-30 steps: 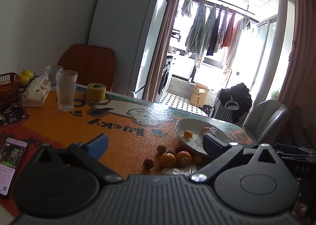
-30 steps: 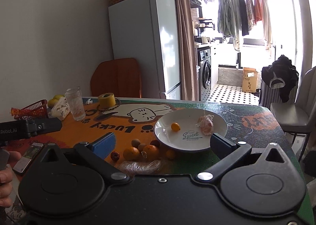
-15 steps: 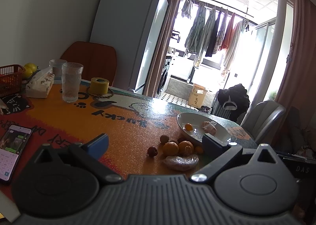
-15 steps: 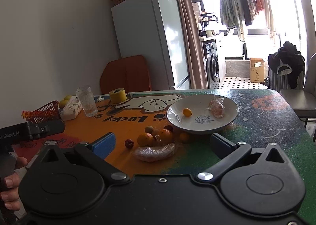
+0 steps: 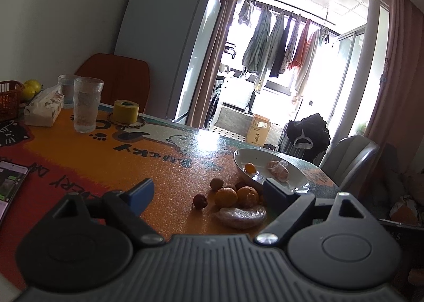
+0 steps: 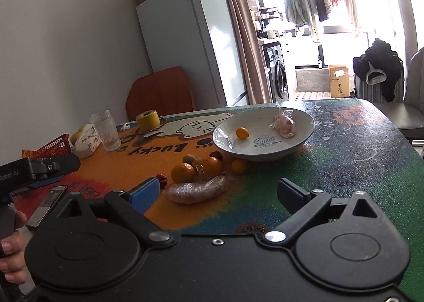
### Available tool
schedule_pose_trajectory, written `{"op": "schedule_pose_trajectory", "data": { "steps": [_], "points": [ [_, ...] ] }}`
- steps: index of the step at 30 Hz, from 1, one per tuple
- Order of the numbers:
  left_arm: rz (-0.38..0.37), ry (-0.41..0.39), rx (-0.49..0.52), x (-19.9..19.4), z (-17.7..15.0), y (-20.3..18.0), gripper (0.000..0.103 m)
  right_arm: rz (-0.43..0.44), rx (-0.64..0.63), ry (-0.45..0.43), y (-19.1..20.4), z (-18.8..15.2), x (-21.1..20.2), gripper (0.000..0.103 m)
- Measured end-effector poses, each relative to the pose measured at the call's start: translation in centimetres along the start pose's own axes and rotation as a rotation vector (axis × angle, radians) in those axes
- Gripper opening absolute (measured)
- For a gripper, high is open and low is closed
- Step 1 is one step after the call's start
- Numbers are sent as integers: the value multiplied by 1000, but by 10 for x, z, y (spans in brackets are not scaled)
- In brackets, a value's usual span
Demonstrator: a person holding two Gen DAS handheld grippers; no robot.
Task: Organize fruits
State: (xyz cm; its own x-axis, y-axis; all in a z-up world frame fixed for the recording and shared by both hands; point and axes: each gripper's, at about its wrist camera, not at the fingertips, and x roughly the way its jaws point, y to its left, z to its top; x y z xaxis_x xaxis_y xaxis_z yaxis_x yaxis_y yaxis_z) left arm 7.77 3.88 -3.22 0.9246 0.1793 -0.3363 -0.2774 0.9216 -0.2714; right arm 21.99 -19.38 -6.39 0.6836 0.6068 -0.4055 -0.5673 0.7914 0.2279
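Observation:
A white plate (image 6: pixel 299 140) (image 5: pixel 296 182) holds a small orange kumquat (image 6: pixel 242 132) and a plastic-wrapped fruit (image 6: pixel 284 125). In front of it on the table lie two oranges (image 6: pixel 182 171), small brown and red fruits (image 6: pixel 161 179), another kumquat (image 6: pixel 238 165) and a plastic-wrapped sweet potato (image 6: pixel 197 190) (image 5: pixel 239 216). My right gripper (image 6: pixel 218 190) is open and empty, just short of the wrapped sweet potato. My left gripper (image 5: pixel 209 190) is open and empty, facing the fruit pile (image 5: pixel 233 196) from the left.
A glass (image 6: pixel 104 129), yellow tape roll (image 6: pixel 148 119), tissue pack (image 6: pixel 86 140), red basket (image 6: pixel 54 147) and yellow fruits stand at the table's far left. A phone (image 6: pixel 46 205) lies near the left hand. Chairs (image 6: pixel 408 113) stand around the table.
Both grippers have moved closer to the fruit pile and lower over the table. The fruits and plate have not moved. Both jaws stay open.

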Motion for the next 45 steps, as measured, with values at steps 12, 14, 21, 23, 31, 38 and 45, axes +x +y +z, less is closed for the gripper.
{"op": "schedule_pose_trajectory", "data": {
  "steps": [12, 14, 21, 23, 31, 38, 45],
  "points": [
    [-38, 43, -1, 52, -1, -7, 66, 21, -4, 58, -1, 6, 41, 75],
    [-36, 53, -3, 61, -1, -7, 65, 19, -21, 70, 1, 9, 48, 75],
    [-38, 97, -12, 90, -1, -8, 56, 18, -39, 100, 3, 17, 73, 74],
    [-41, 110, -12, 97, -1, -9, 56, 20, -22, 109, -1, 19, 80, 71],
    [-61, 185, -28, 130, -5, -11, 48, 46, 53, 154, -12, 23, 102, 56],
    [-75, 234, -28, 154, -8, -13, 45, 65, 49, 181, -11, 27, 118, 54],
    [-76, 280, -17, 172, -12, -17, 45, 63, 64, 194, -17, 32, 123, 54]
  ]
}}
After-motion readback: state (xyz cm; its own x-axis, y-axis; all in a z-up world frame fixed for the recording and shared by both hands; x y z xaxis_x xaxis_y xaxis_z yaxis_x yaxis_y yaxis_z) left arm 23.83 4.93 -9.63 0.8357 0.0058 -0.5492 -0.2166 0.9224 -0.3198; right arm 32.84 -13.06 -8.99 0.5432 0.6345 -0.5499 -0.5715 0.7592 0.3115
